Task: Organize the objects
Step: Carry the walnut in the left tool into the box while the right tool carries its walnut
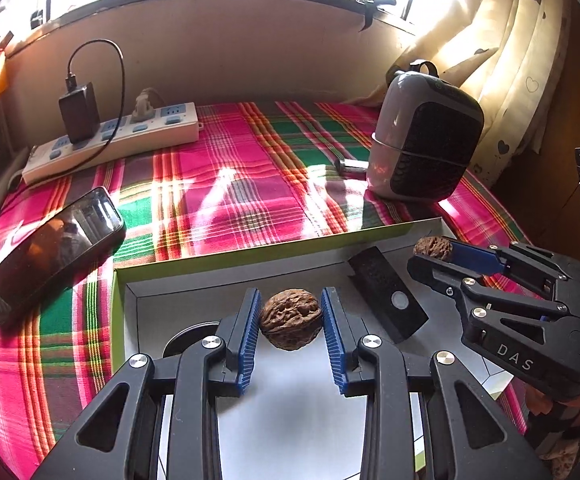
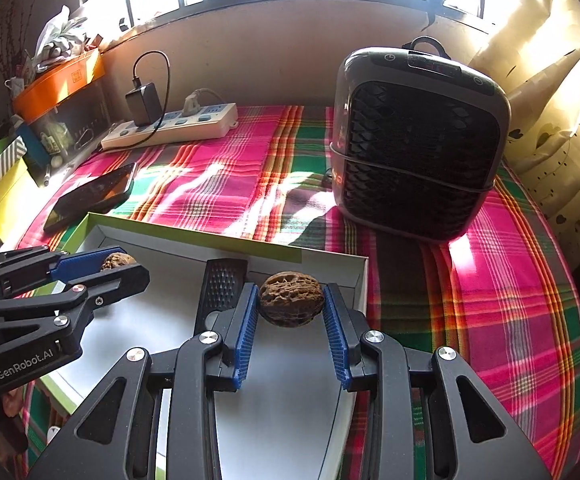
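**Two walnuts, one box: tips for a clean drop**

Left gripper (image 1: 291, 322) clamped on a wrinkly brown walnut (image 1: 291, 317), blue ribbed pads squeezing both sides. Right gripper (image 2: 291, 310) clamped the same way on a second wrinkly brown walnut (image 2: 292, 304). Both hanging over the shallow white cardboard box with the lime-green rim (image 1: 225, 258), sitting on the pink and green plaid cloth (image 1: 217, 184).

Probably best to go lower before letting go, since round shells roll. Worth aiming for bare white floor, clear of the flat black rectangular gadget (image 1: 388, 294) lying inside and the round dark disc (image 1: 191, 336) peeking out by the left jaws. Smart to keep the two tools apart while lowering, then spread the jaws slowly, one side at a time. Also good to stay off the box wall, being light card and likely to slide. Black smartphone (image 1: 57, 248) and grey fan heater (image 2: 418, 140) well out of the way.
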`<state>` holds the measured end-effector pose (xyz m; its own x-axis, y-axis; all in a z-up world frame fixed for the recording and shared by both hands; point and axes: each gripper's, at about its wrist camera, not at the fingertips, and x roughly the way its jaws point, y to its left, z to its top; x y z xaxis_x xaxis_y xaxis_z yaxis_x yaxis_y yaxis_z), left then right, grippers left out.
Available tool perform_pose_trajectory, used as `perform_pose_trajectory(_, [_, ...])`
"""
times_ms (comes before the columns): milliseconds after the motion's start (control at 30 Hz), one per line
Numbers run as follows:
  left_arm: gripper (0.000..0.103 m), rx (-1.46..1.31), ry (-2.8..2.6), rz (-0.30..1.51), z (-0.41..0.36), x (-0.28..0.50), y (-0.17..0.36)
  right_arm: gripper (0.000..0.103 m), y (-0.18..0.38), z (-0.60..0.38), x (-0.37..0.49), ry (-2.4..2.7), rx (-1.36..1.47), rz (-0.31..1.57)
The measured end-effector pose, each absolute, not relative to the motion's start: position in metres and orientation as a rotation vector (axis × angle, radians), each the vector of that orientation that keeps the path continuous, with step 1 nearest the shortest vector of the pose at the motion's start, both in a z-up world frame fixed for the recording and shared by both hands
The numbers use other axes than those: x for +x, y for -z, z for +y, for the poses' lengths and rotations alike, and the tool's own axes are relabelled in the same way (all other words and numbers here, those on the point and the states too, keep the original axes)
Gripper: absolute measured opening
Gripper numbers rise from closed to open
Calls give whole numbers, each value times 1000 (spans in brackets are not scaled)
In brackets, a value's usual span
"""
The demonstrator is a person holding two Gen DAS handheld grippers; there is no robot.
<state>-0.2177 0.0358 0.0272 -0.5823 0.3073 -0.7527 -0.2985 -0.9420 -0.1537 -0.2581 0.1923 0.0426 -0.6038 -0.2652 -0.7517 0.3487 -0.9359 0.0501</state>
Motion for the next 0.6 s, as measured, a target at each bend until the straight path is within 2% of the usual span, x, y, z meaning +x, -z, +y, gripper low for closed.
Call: perform_pose_trajectory(600, [29, -1263, -2517, -3, 39, -234, -14, 34, -35, 181, -263, 2533, 1176, 215])
